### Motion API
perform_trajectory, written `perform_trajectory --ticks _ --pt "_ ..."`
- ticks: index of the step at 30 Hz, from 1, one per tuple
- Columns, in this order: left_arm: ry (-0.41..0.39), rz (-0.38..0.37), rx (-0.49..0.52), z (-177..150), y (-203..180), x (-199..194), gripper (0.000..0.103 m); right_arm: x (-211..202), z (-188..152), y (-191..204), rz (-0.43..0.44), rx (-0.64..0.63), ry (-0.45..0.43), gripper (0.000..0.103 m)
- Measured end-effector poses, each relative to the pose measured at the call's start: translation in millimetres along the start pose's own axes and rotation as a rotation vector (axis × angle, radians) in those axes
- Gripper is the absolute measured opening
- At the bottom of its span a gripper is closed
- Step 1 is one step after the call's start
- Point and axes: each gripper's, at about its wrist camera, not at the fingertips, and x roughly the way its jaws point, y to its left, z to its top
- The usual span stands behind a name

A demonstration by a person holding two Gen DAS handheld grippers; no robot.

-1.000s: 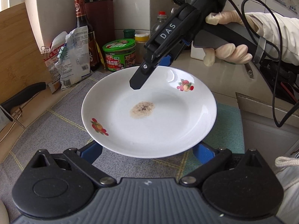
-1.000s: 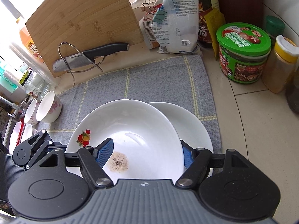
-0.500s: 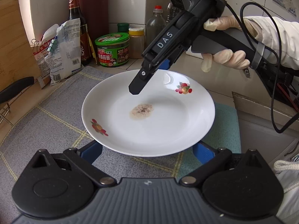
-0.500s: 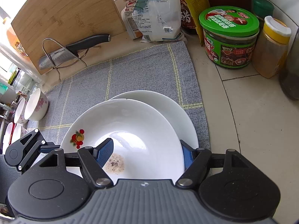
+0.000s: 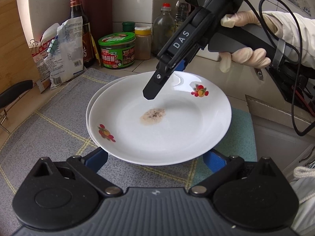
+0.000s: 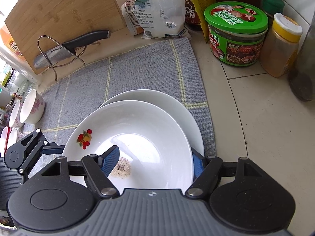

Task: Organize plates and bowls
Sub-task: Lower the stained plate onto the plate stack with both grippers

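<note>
White plate (image 6: 149, 129) clamped in right tool (image 6: 155, 161).

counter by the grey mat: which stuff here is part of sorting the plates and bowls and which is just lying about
Part of the job:
- stained plate, gripped at its rim by the right gripper
- plain white plate beneath it
- floral bowls at the mat's left edge

Just lying about:
- knife on its wire stand
- bamboo cutting board
- green-lidded sauce jar
- yellow-capped spice jar
- clipped bags

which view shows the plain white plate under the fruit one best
The right wrist view: the lower plate's far rim and part of its bowl show beyond the fruit-print plate. The left wrist view shows only a thin crescent.
</note>
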Motion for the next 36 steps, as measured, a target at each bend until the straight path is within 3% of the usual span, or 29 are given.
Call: perform_trajectory --ticks 29,36 --pt "-0.029 -0.009 0.037 -2 1 1 0.102 -20 -11 5 -0.059 0.066 -0.004 0.085" --pt "-0.035 -0.013 0.038 -4 0 -2 0.102 -22 -15 7 -0.112 0.061 -0.001 0.086"
